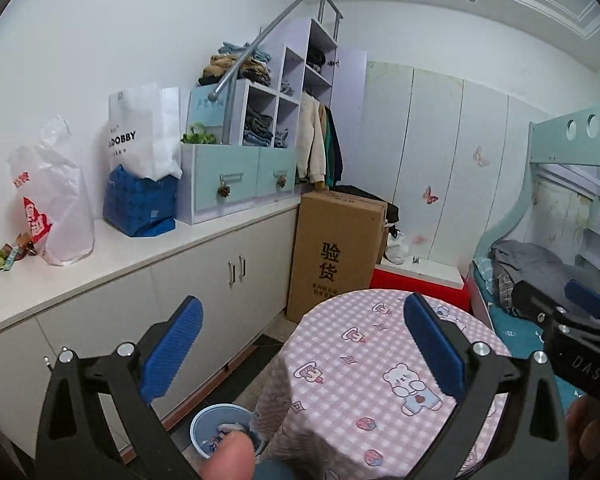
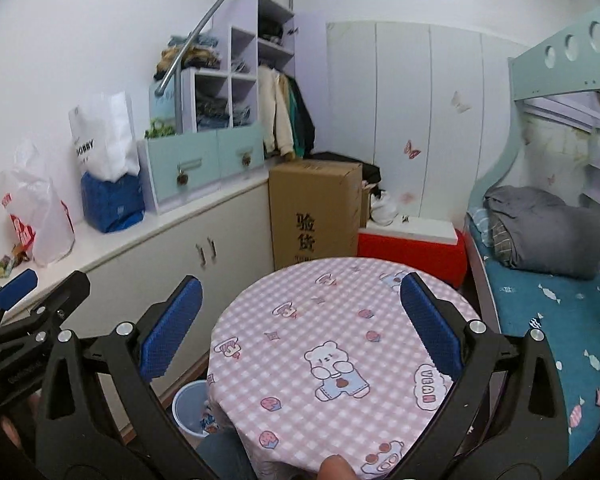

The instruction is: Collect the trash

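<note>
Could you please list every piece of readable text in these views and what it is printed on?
"验货": on the cardboard box, large black characters; the smaller line beneath is too small to read.
"...DOBBY": on the white paper bag; its first letters are hidden and the small print is unreadable.
"DAS": on the right gripper body.
"YEAH": in a cloud on the tablecloth.
Red print on the plastic bag: too crumpled to read.

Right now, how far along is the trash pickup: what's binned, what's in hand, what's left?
Done: the blue bin on the floor beside the round table already holds some scraps, and no trash shows on the tablecloth. In hand: nothing; the left gripper and right gripper are both open with nothing between the fingers. Left: a small pile of wrappers on the white counter, next to the white plastic bag.
</note>
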